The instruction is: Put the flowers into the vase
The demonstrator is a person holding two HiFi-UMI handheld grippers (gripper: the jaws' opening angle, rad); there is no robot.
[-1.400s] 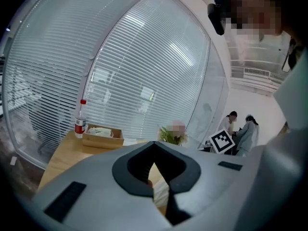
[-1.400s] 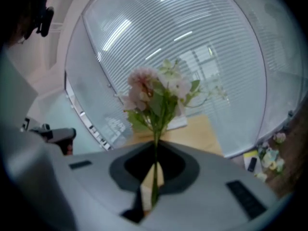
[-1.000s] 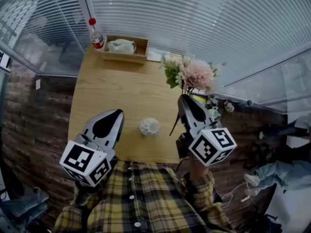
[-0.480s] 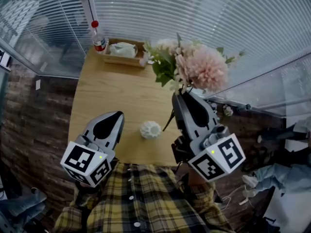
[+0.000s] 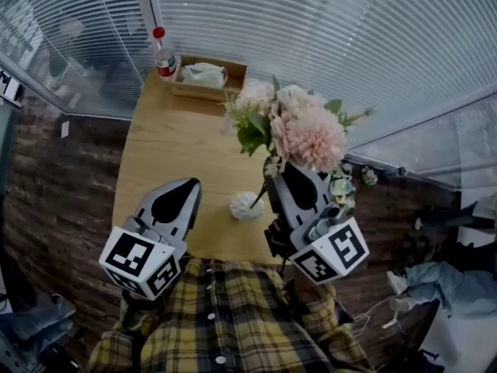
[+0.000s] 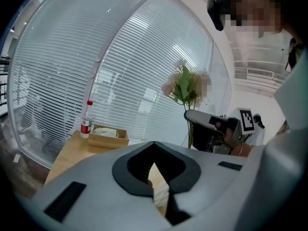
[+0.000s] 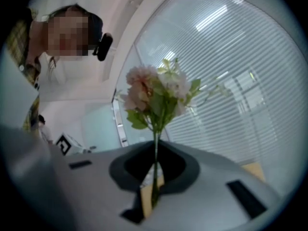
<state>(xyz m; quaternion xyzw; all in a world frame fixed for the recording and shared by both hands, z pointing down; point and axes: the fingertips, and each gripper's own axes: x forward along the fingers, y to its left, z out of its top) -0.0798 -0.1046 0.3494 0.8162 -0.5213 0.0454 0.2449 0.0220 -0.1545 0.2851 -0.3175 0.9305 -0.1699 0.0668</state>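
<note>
While pinched low on the stems, flowers (image 5: 307,134): pink-and-cream artificial bunch with green leaves, held in the air over the right side, blooms leaning toward the far side.
Right gripper (image 5: 283,167): grey two-jaw tool with black pads, clamped on the thin green stems (image 7: 155,170), pointing away from the person; square-marker cube at its near end.
Left gripper (image 5: 189,185): same grey build, jaws pressed together with nothing between them, hovering over the near left, well apart from the flowers.
Vase (image 5: 245,205): small white ribbed piece, upright close to the near edge, between the two grippers; lower stem end slanting down to just beside its right side, contact impossible to tell.
Table (image 5: 167,138): light wooden top under vase and grippers.
Far edge: clear plastic bottle with red cap (image 5: 162,55), standing just left of a shallow wooden box (image 5: 203,92) holding something white and crumpled.
Backdrop: white slatted blinds (image 5: 326,29) beyond the table.
Near edge: yellow plaid shirt (image 5: 233,317).
</note>
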